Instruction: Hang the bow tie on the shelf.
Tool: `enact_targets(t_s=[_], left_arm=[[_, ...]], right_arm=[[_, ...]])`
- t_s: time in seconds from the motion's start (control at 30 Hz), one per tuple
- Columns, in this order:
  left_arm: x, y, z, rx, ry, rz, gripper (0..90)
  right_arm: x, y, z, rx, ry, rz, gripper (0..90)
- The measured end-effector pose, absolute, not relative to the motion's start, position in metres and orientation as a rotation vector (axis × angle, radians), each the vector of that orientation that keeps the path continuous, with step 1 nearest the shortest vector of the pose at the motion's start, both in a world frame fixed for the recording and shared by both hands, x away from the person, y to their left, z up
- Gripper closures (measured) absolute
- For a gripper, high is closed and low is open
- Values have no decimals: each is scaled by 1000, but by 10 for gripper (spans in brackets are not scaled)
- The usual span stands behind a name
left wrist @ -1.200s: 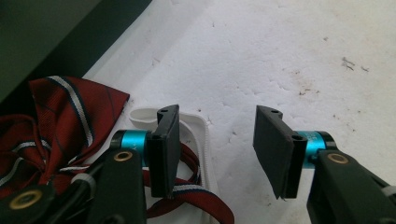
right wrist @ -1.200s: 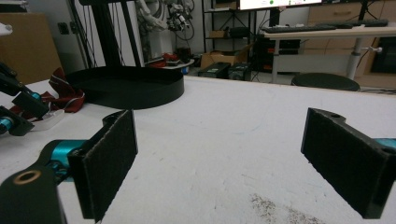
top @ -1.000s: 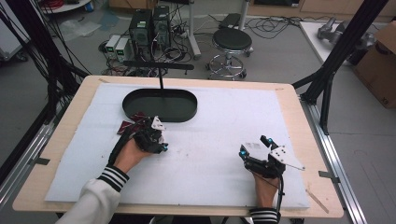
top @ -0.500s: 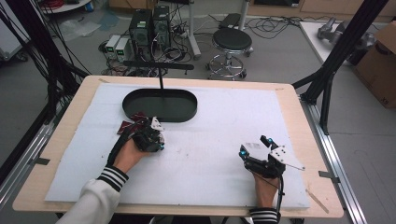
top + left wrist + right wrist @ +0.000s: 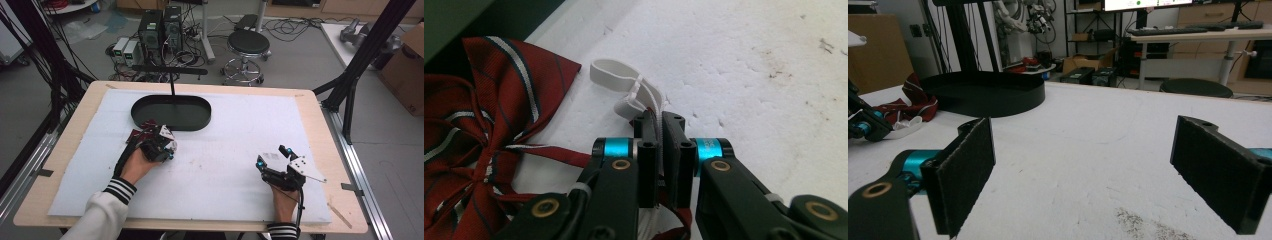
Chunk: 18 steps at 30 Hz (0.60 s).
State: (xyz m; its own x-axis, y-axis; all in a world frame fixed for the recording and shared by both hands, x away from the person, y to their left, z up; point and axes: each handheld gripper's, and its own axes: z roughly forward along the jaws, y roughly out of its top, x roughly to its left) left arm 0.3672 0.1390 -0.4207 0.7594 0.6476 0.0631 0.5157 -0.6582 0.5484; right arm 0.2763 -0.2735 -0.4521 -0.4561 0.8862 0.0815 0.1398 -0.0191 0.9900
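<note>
A dark red bow tie [image 5: 484,125] with white stripes lies on the white mat, just in front of the black oval tray [image 5: 190,107]. A white strap [image 5: 624,82] runs from the tie. My left gripper [image 5: 659,117] is shut on that strap, with its loop sticking out past the jaw tips. From above, the left gripper [image 5: 159,142] sits right beside the bow tie [image 5: 142,131]. My right gripper [image 5: 271,156] rests on the mat at the front right. Its jaws stand wide open around nothing [image 5: 1083,165]. Farther left it sees the tray [image 5: 983,95] and bow tie [image 5: 913,102].
A thin black post with a crossbar [image 5: 172,85] rises from the tray. The white foam mat [image 5: 240,125] covers most of the wooden table. A stool [image 5: 248,45], computers [image 5: 160,27] and cables stand on the floor beyond the far edge.
</note>
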Motion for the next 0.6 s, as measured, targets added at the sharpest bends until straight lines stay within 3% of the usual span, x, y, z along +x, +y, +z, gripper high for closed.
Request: enact_targets(t_s=[0.3, 0.6], left_arm=[[364, 149, -407, 2315, 852, 391, 855], [368, 173, -373, 2069, 834, 441, 855]], right_arm=[[277, -274, -452, 1079, 1636, 1532, 98], [276, -274, -452, 1077, 1636, 1531, 98]])
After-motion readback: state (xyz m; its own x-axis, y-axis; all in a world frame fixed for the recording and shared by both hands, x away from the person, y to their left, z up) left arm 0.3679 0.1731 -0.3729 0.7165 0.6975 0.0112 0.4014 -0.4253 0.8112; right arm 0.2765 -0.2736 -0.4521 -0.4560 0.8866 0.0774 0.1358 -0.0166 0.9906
